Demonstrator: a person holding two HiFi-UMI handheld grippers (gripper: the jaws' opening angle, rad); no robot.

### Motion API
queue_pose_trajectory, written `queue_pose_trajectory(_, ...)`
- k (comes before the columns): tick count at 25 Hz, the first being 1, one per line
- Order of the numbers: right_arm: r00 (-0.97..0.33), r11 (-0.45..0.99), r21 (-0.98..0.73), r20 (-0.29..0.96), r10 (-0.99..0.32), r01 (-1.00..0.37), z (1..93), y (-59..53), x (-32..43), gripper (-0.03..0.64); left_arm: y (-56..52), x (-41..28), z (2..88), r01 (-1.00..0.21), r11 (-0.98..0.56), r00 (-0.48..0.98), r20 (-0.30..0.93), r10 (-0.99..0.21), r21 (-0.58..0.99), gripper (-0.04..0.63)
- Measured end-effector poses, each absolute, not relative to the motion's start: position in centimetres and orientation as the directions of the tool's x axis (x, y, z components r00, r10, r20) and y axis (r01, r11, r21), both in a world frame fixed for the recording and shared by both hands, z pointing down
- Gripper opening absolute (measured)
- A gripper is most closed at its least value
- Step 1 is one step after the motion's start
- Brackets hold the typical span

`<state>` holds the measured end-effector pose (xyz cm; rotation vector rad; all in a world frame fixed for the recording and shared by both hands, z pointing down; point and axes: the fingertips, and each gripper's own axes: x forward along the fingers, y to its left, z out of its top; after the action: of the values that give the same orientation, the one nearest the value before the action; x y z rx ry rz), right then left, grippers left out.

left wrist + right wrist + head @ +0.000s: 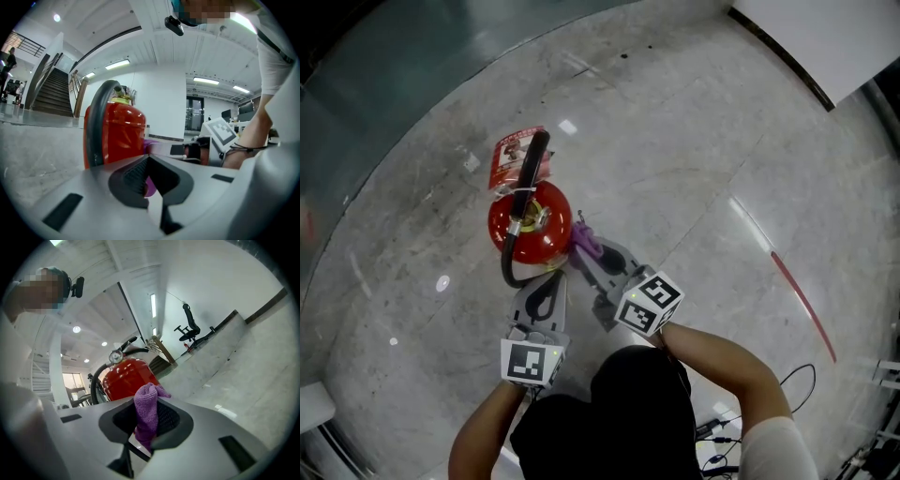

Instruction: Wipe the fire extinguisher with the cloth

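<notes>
A red fire extinguisher (532, 223) with a black hose and a paper tag (516, 156) stands on the grey stone floor. My right gripper (587, 251) is shut on a purple cloth (586, 240), which touches the extinguisher's right side. In the right gripper view the cloth (147, 414) hangs bunched between the jaws of that gripper (149, 401), with the red body (127, 376) and its gauge (115, 356) just behind. My left gripper (554, 276) is shut and holds nothing, just short of the extinguisher's near side. The left gripper view has the gripper (150, 161) low, the cylinder (119, 136) close ahead and a bit of cloth (150, 142) to its right.
A red line (802, 295) runs across the floor at right. A black cable (797, 380) lies near the person's right elbow. A white panel (825, 37) stands at top right and a glass wall (412, 56) curves at top left. Stairs (51, 93) rise far off.
</notes>
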<state>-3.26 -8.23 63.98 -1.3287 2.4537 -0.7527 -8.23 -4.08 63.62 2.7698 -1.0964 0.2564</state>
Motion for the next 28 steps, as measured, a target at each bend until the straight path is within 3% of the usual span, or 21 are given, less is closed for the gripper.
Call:
queue_pose_trajectory(23, -0.527, 0.515, -0.459, -0.115, -0.842, -0.724, 49.6, -8.7, -6.4, 0.069, -4.4, -8.8, 60.5, -0.715, -0.694, 0.691, 0.240, -0.682, 0.085, -0.002)
queue_pose_trajectory(28, -0.567, 0.547, -0.418, -0.089, -0.819, -0.725, 50.1, -8.2, -6.9, 0.069, -4.4, -8.8, 60.2, -0.711, -0.698, 0.695, 0.239, -0.678, 0.089, -0.002)
